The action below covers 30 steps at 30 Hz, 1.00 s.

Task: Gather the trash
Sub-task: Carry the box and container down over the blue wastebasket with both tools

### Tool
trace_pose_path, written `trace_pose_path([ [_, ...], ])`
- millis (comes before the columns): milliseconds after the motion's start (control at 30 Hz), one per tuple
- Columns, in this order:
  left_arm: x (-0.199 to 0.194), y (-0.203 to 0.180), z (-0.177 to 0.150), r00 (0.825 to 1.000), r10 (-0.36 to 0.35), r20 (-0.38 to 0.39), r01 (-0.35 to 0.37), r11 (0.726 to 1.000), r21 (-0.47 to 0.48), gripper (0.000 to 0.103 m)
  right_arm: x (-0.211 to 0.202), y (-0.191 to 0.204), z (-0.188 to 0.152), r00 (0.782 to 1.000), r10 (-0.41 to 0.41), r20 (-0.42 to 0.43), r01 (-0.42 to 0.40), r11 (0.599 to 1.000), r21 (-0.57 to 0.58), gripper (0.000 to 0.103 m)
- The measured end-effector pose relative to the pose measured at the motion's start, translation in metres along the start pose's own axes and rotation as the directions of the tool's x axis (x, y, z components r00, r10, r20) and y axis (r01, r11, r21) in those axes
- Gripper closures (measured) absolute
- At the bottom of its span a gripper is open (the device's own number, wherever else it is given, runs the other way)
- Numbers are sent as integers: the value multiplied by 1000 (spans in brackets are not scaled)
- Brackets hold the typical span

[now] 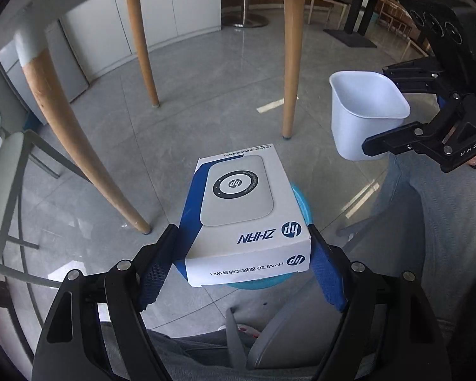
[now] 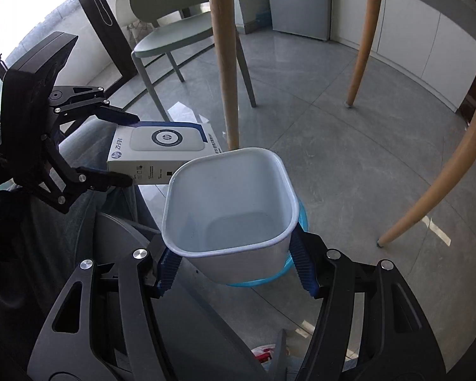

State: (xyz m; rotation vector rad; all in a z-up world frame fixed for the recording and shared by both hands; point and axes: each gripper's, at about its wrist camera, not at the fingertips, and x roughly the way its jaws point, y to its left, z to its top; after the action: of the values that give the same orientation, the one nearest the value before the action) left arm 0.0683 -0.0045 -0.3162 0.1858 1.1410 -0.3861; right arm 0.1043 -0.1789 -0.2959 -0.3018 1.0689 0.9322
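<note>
The left gripper (image 1: 242,250) points steeply down, its jaws pressed on both sides of a white and blue cardboard box (image 1: 247,209). The right gripper (image 2: 234,257), also tilted down, clamps a white square plastic cup (image 2: 228,209) between its jaws.

Office or canteen-like room: grey tiled floor (image 1: 206,73), wooden-legged table (image 1: 293,63), chairs (image 2: 161,41), cabinets (image 1: 174,6).

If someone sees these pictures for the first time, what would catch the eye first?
First, the white and blue hp box, clamped between the left tongs above a blue round thing on the floor. Next, the empty white tub held in the right tongs, beside the box, near the wooden table legs.
</note>
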Motion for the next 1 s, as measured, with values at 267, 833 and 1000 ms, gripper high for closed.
trace_pose_path([
  [267, 136, 24, 6, 962, -87, -257, 72, 995, -67, 25, 150, -49, 1, 960, 27, -277, 11, 991, 134, 45],
  [833, 268, 46, -23, 834, -250, -492, 144, 959, -244, 25, 294, -46, -54, 810, 81, -581, -42, 996, 81, 45],
  [1000, 274, 48, -21, 822, -288, -492, 163, 946, -281, 24, 303, -44, -59, 794, 88, -602, -44, 995, 86, 44],
])
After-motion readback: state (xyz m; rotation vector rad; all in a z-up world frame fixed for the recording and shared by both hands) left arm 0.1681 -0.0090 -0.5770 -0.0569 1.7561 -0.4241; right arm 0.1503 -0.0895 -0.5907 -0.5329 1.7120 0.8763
